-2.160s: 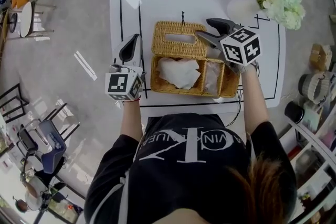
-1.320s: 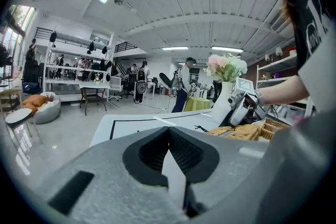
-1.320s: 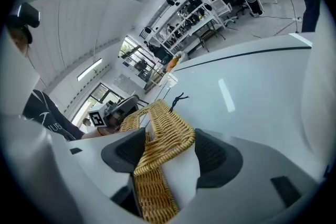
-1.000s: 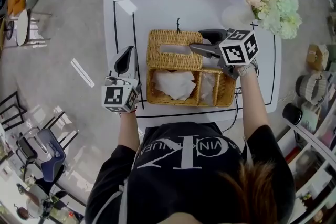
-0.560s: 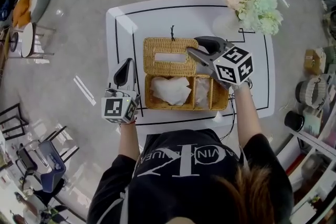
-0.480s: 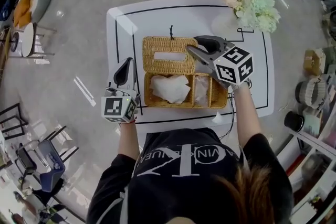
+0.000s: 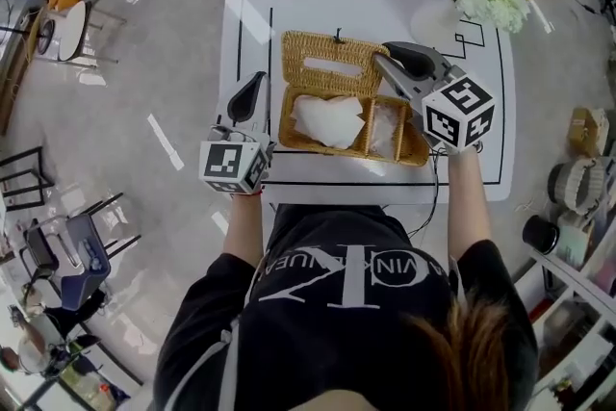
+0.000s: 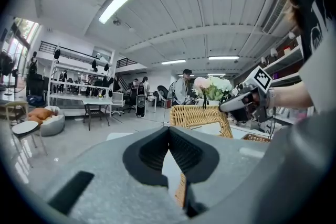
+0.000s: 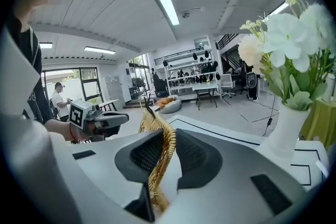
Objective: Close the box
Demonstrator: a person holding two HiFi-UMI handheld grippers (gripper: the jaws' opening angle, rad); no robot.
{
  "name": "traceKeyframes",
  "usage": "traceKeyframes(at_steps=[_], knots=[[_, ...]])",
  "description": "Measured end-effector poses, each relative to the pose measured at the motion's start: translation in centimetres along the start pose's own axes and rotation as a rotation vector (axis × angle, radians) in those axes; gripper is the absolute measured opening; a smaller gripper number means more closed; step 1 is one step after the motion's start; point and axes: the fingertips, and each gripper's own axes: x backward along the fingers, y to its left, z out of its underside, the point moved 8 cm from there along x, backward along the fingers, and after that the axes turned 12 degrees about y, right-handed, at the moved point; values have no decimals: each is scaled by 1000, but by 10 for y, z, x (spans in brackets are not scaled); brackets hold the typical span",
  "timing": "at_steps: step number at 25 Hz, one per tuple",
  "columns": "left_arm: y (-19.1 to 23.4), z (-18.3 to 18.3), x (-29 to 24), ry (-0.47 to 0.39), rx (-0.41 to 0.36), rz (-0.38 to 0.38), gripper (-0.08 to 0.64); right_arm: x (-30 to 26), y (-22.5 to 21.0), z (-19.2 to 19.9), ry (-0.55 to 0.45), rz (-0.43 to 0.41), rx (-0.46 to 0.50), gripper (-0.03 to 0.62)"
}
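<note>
On one table, one wicker box, perhaps three compartments.

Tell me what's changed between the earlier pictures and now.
The right gripper has just been closing its jaws on the edge of the wicker lid, and has lifted it from lying flat behind the box to standing nearly upright. The left gripper stays shut and empty at the box's left. The box is still open, with the tissues inside.
</note>
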Motion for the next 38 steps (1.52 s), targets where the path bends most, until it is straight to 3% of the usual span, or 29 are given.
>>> traceKeyframes(at_steps=[8, 16, 20, 38], knots=[[-14, 4, 32, -22, 10, -43, 11, 21, 30, 3, -55, 30, 80, 60], [-33, 11, 57, -32, 16, -83, 11, 34, 70, 17, -43, 91, 274, 59], [-42, 15, 70, -40, 24, -98, 11, 38, 87, 28, -39, 96, 327, 64], [-53, 11, 104, -69, 7, -130, 11, 33, 140, 76, 112, 185, 599, 89]])
